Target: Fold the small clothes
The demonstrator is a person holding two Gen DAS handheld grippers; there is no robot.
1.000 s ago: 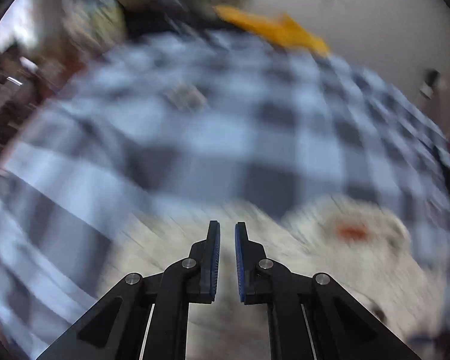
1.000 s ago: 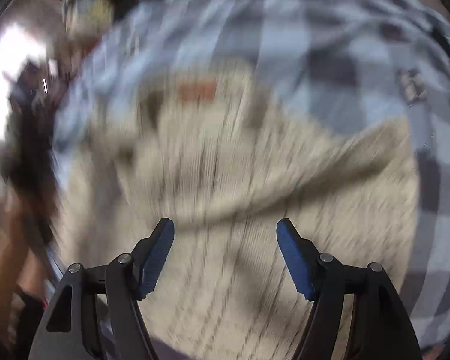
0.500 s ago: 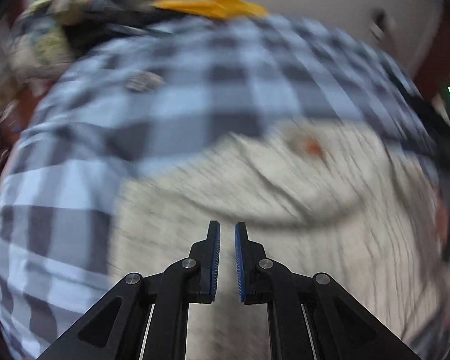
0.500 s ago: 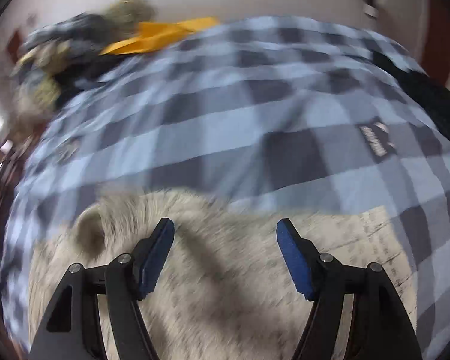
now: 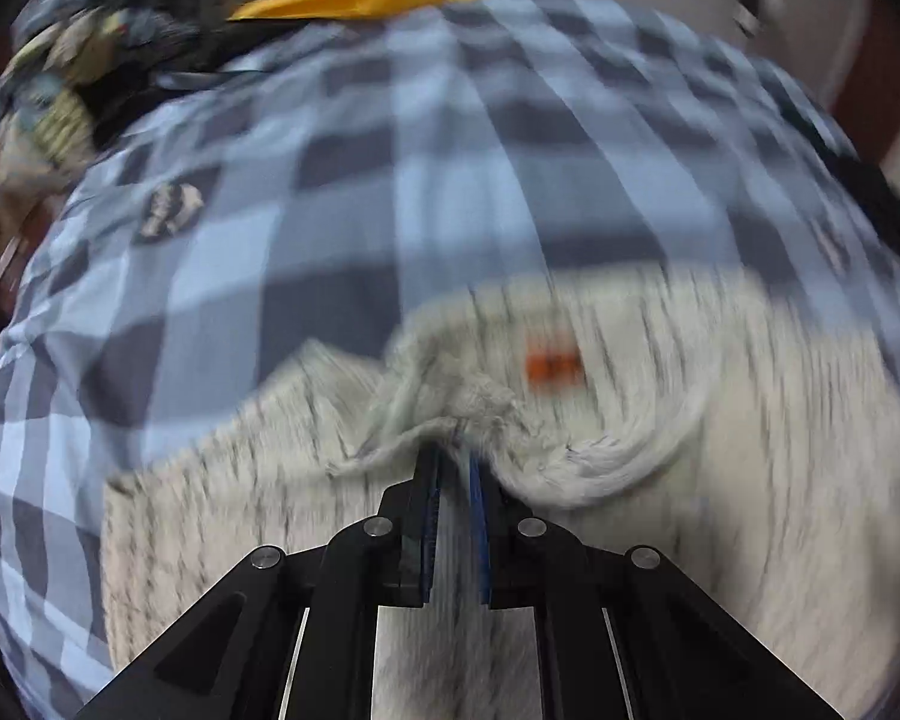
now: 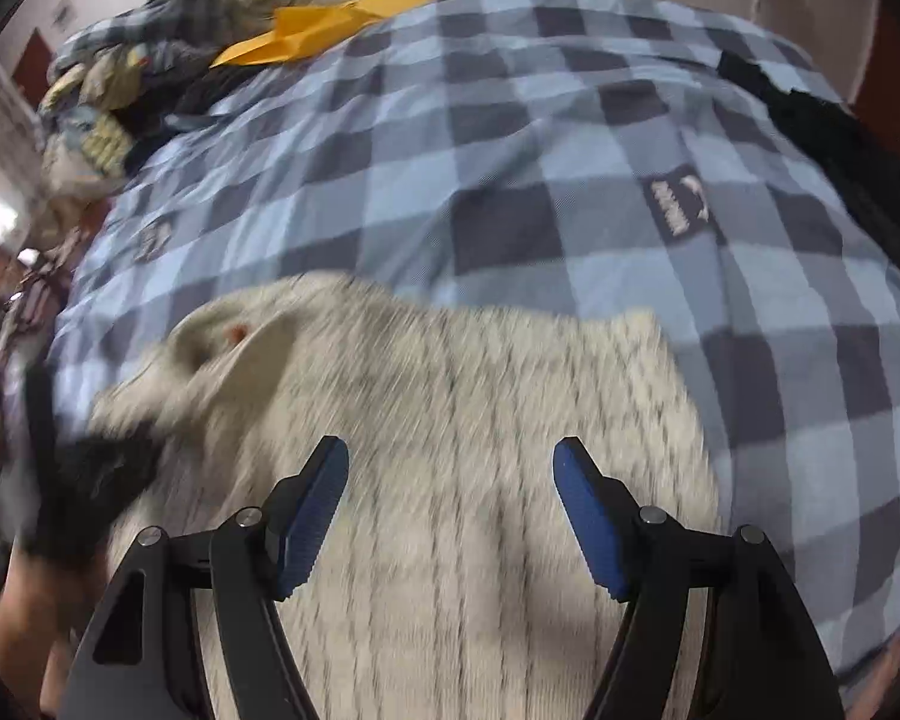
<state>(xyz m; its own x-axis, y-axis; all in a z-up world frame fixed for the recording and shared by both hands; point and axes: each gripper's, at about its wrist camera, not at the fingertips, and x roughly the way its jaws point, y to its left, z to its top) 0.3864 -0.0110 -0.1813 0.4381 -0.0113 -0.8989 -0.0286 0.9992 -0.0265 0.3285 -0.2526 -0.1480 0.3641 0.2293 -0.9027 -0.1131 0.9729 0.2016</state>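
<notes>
Cream knitted sweater (image 5: 660, 432), one; hand-held grippers, two.

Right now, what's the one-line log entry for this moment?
left gripper: shut on cream sweater | right gripper: open above sweater | surface: blue plaid bedspread

**Cream Knit on Blue Check**

The sweater (image 5: 660, 420) is cream-white, flecked with thin dark grey lines, and bears a small orange label (image 5: 553, 365) near its neck. Under it lies a bedcover (image 6: 510, 168) checked in pale blue, mid blue and dark navy, with small dark patches printed in white. Beyond the sweater, at the bedcover's far edge, lies a yellow-orange cloth (image 6: 324, 30) beside a heap of clothes (image 6: 126, 78) in grey-blue plaid, olive and black. Both grippers' pads (image 6: 588, 516) are blue on black frames.
</notes>
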